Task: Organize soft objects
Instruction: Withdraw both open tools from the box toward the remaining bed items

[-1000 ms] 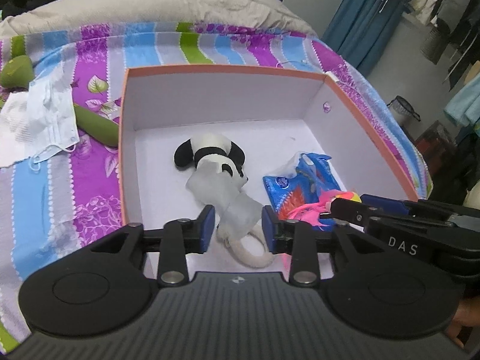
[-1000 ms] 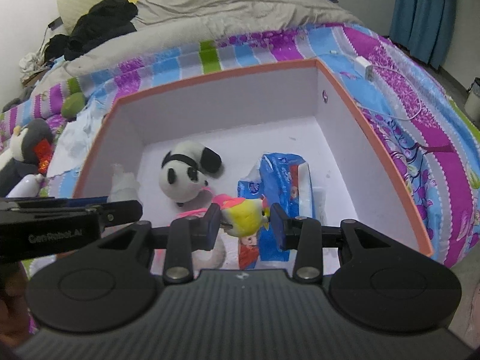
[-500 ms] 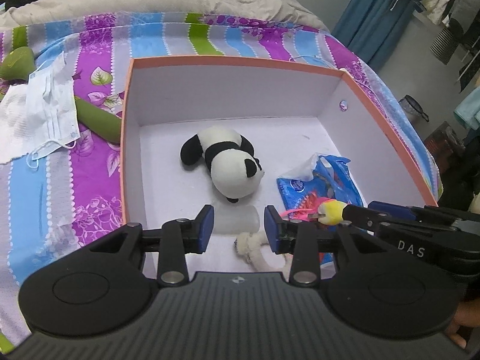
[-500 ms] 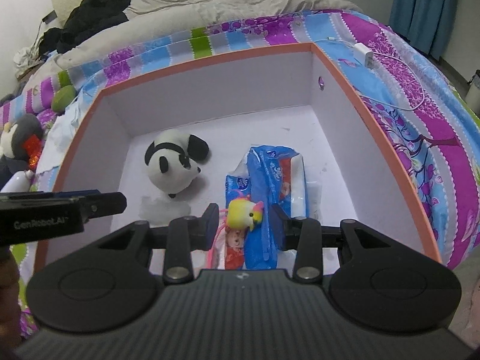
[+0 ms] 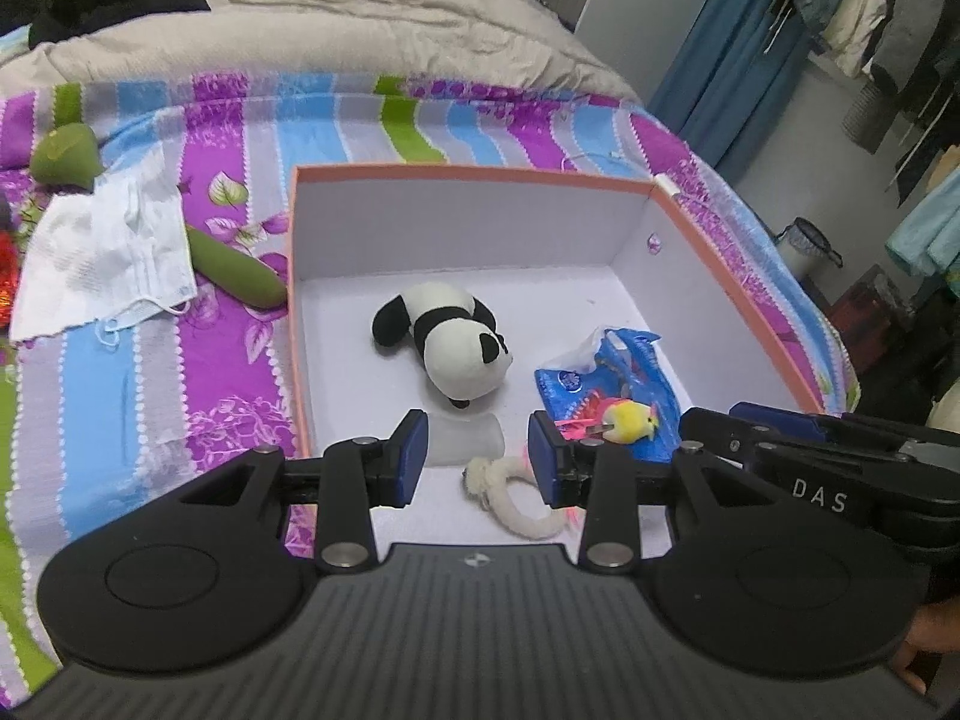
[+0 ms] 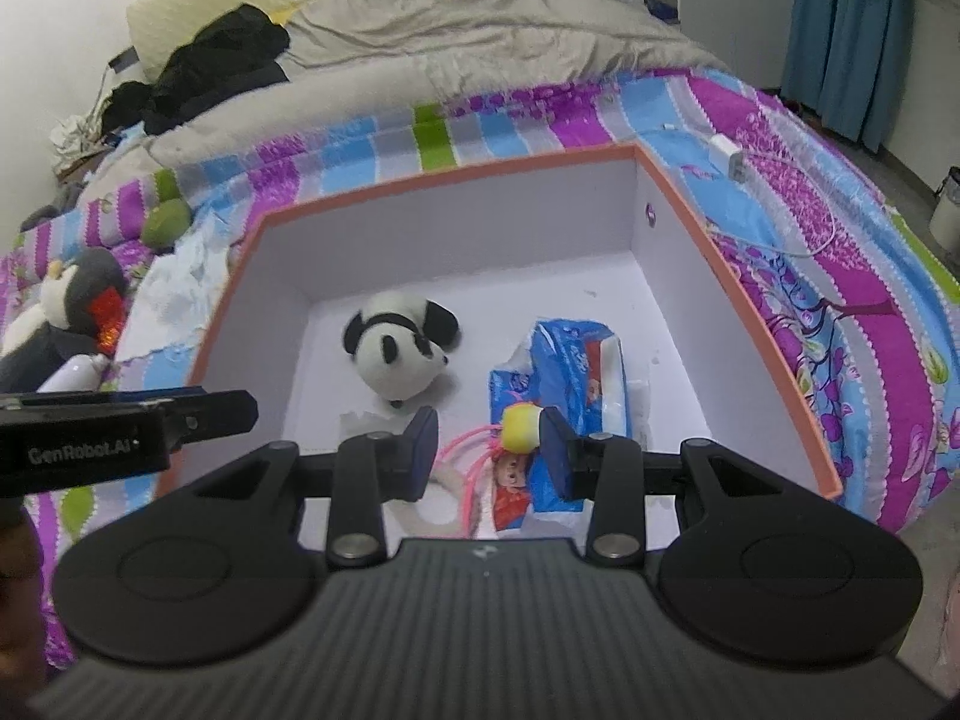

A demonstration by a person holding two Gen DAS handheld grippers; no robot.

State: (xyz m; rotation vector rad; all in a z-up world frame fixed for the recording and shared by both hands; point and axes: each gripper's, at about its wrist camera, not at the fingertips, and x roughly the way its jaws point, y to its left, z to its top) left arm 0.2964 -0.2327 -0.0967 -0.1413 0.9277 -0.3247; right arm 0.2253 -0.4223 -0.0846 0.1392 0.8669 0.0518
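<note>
An orange-rimmed white box [image 5: 468, 173] [image 6: 444, 181] sits on the striped bedspread. Inside lie a panda plush [image 5: 450, 348] [image 6: 393, 348], a blue tissue pack [image 5: 624, 387] [image 6: 573, 372], a clear bag and a white fluffy ring [image 5: 510, 495]. My left gripper [image 5: 477, 459] is open and empty above the box's near edge. My right gripper [image 6: 486, 450] is open; a yellow toy with pink strings [image 6: 519, 429] [image 5: 627, 423] sits against its right pad, over the tissue pack. I cannot tell whether the toy is loose.
Left of the box on the bed lie a white face mask on a cloth [image 5: 114, 252], a green plush [image 5: 231, 267] and a penguin plush [image 6: 60, 312]. A white charger and cable [image 6: 729, 156] lie right of the box. A grey duvet covers the far bed.
The left gripper let go of the clear-bagged panda and drew back upward. The right gripper's jaws opened from around the yellow toy, which dropped lower toward the tissue pack.
</note>
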